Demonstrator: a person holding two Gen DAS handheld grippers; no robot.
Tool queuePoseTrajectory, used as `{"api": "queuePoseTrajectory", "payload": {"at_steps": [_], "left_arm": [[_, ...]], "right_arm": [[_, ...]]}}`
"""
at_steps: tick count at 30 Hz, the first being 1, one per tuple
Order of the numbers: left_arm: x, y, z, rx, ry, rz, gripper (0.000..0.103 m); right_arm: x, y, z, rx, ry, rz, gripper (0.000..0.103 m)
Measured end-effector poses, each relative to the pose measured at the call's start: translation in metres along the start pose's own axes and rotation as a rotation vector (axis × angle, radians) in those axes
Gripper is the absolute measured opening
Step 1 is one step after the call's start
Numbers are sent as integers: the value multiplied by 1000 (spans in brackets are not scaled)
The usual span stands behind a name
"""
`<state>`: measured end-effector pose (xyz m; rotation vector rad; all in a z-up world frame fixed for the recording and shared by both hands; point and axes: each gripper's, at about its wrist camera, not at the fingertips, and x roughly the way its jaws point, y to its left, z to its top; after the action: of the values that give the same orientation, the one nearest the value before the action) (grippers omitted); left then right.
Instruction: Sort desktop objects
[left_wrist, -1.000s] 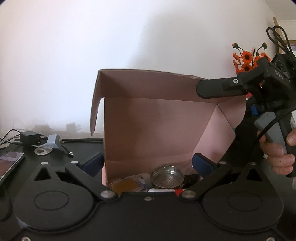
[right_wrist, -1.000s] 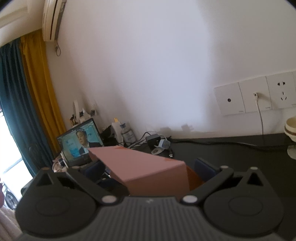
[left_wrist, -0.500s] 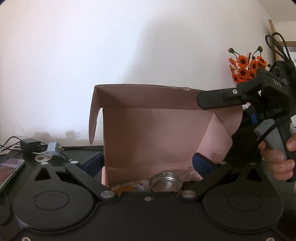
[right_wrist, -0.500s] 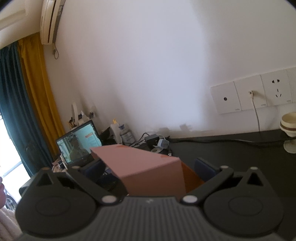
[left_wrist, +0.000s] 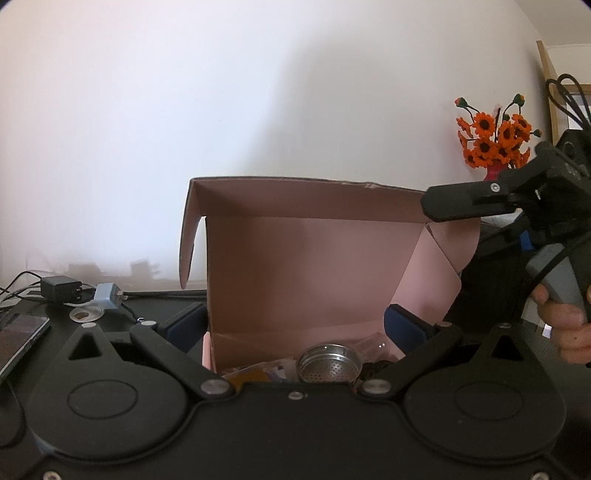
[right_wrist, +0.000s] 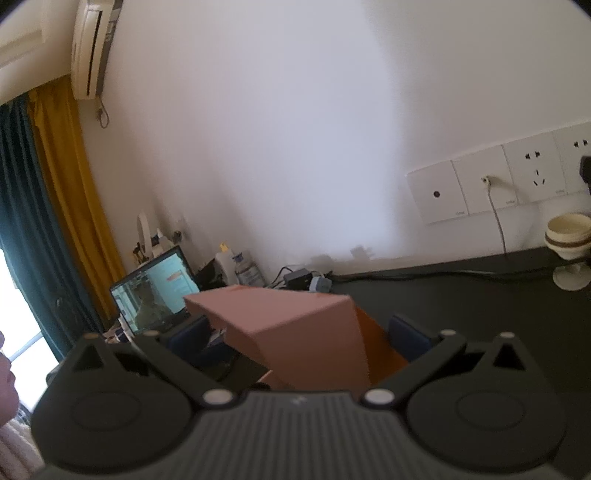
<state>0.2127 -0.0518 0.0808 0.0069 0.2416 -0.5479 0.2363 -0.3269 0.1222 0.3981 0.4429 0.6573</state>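
Observation:
A pink cardboard box stands on the black desk, its lid raised and leaning forward over the opening. Inside lie a metal strainer and several small items, partly hidden by my left gripper's body. My left gripper is open, with its blue pads on either side of the box's front. In the left wrist view one finger of my right gripper rests at the lid's upper right corner. My right gripper is open, and the pink lid lies between its spread fingers.
A phone, a black charger and a grey-blue plug lie left of the box. Orange flowers stand behind at the right. A laptop, wall sockets and a cream cup ring the desk.
The lid has tipped forward and lower over the box. My right gripper has come down with it and turned right, bringing the cream cup into view.

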Motion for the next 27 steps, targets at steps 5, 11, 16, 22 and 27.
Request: {"api": "queuePoseTrajectory", "payload": {"at_steps": [5, 11, 16, 22, 27], "left_arm": [[0, -3, -1, 20, 7, 7, 103], [-2, -3, -2, 36, -3, 16, 103], [-6, -4, -2, 42, -29, 3, 103], [1, -5, -4, 59, -11, 26, 103], [9, 5, -3, -4, 27, -8, 103]], "right_arm": [[-6, 4, -5, 16, 0, -3, 102], [-7, 3, -5, 83, -2, 3, 102], [-13, -1, -5, 172, -16, 21, 102], [-12, -2, -8, 219, -34, 9, 102], [-12, -7, -14, 297, -34, -3, 102]]}}
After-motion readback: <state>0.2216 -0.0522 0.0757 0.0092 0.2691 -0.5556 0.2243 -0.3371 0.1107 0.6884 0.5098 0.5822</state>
